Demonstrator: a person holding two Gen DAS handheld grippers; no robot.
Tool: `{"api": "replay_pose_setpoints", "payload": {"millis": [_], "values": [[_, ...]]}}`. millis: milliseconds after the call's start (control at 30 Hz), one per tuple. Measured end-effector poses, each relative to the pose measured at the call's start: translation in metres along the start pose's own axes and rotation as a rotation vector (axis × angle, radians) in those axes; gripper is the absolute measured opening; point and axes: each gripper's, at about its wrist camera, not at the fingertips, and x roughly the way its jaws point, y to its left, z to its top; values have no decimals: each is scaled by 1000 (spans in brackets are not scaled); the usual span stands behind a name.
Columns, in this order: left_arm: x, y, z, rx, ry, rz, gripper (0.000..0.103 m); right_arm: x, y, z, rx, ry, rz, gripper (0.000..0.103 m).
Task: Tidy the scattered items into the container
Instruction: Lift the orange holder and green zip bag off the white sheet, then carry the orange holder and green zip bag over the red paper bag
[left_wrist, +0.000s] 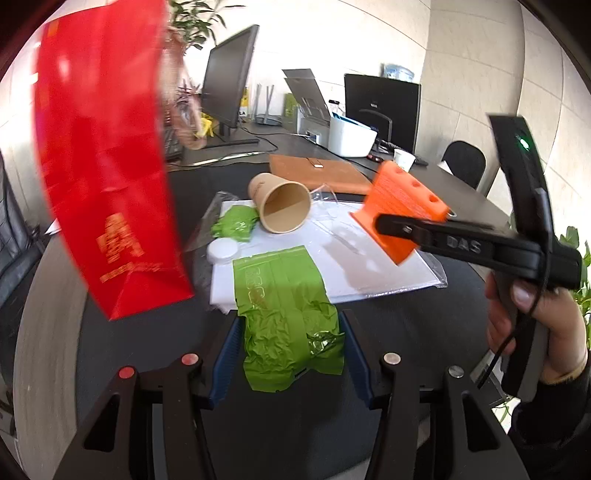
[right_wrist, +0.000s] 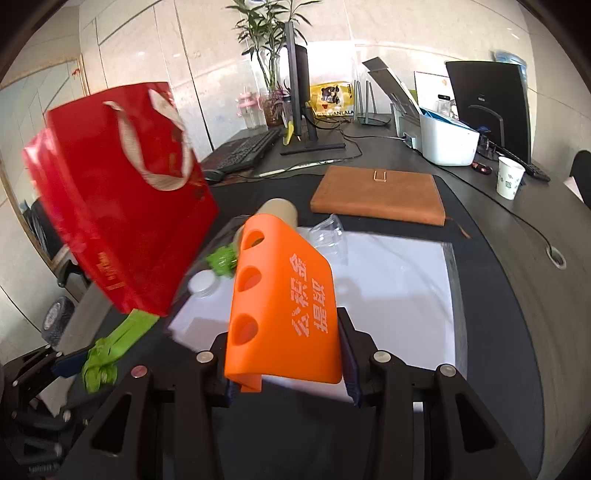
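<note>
The red bag (right_wrist: 122, 206) is the container. It's tipped and blurry, up off the worktop (right_wrist: 524, 295) on the left side; I can't tell what holds it.

The orange block w/ 3 holes (right_wrist: 284, 306) is up in the air, pinched between the jaws of the right gripper (right_wrist: 288, 373). The green wrapper (left_wrist: 291, 325) sits between the jaws of the left gripper (left_wrist: 291, 350), which look shut on it, one end on the white sheet (left_wrist: 369, 266).

Step in hand, I think: both things picked up, going to the bag.

Next: the bag's mouth isn't easy to see, so it must face up and stay open. Then bring the block over the mouth and let go, then the wrapper.

Left to tidy: brown paper cup (left_wrist: 282, 206) on its side, small green ball (left_wrist: 236, 223), white lid (left_wrist: 221, 251), clear plastic cup (right_wrist: 328, 232).
</note>
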Motion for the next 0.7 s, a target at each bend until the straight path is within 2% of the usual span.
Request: {"api": "replay_pose_setpoints", "payload": {"millis": [233, 700], "values": [[-42, 28, -21, -59, -45, 20, 57, -31, 22, -13, 18, -22, -17, 46], [-128, 83, -56, -139, -110, 105, 57, -80, 88, -25, -30, -61, 54, 46]]}}
